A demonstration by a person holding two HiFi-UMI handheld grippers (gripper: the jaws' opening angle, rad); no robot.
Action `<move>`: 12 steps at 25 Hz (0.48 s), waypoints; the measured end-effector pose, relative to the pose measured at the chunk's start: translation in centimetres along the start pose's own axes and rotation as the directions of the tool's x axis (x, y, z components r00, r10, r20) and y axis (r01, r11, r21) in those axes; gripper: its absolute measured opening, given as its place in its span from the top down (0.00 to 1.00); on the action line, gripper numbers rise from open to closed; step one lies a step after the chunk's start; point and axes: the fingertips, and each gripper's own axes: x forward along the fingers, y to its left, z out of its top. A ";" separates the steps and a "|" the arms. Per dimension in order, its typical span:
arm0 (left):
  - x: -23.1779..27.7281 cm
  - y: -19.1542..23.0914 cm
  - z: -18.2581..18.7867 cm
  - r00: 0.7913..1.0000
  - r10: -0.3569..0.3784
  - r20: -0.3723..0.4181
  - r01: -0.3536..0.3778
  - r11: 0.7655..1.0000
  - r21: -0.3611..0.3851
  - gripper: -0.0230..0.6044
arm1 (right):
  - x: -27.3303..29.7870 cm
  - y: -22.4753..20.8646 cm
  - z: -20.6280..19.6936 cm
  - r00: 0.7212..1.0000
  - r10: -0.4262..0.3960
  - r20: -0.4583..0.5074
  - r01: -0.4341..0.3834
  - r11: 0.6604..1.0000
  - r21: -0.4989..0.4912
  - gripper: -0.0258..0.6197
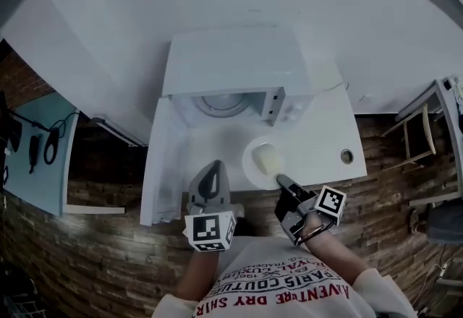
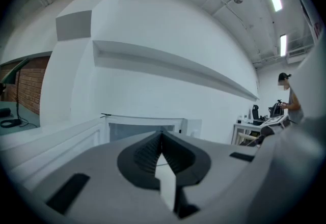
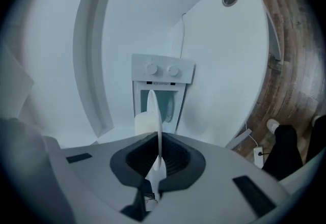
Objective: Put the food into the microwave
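A white microwave (image 1: pixel 231 63) stands at the back of the white table (image 1: pixel 322 143), its door (image 1: pixel 165 165) swung open to the left and the glass turntable (image 1: pixel 221 103) showing inside. In front of it is a white plate (image 1: pixel 253 165) carrying a pale yellow piece of food (image 1: pixel 268 160). My right gripper (image 1: pixel 281 181) is shut on the plate's near rim. In the right gripper view the plate (image 3: pixel 154 111) runs edge-on between the jaws, with the food (image 3: pixel 144 122) beside it and the microwave (image 3: pixel 162 70) beyond. My left gripper (image 1: pixel 210 173) is shut and empty, pointing at the open microwave (image 2: pixel 142 129).
A round cable hole (image 1: pixel 346 156) sits in the table at the right. A chair (image 1: pixel 419 137) stands further right, and a blue desk (image 1: pixel 36 150) with cables at the left. A person (image 2: pixel 290 101) stands far off at another desk.
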 end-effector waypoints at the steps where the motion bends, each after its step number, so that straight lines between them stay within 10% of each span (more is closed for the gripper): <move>1: 1.1 0.9 0.3 1.000 -0.013 0.000 0.013 1.000 0.004 0.95 | 1.3 0.4 0.1 1.000 -0.001 0.008 0.001 1.000 0.004 0.93; 12: 7.8 6.3 -0.2 0.990 -0.130 -0.046 0.130 0.991 0.013 0.95 | 10.9 2.6 0.7 0.998 -0.002 0.061 0.002 1.000 0.002 0.93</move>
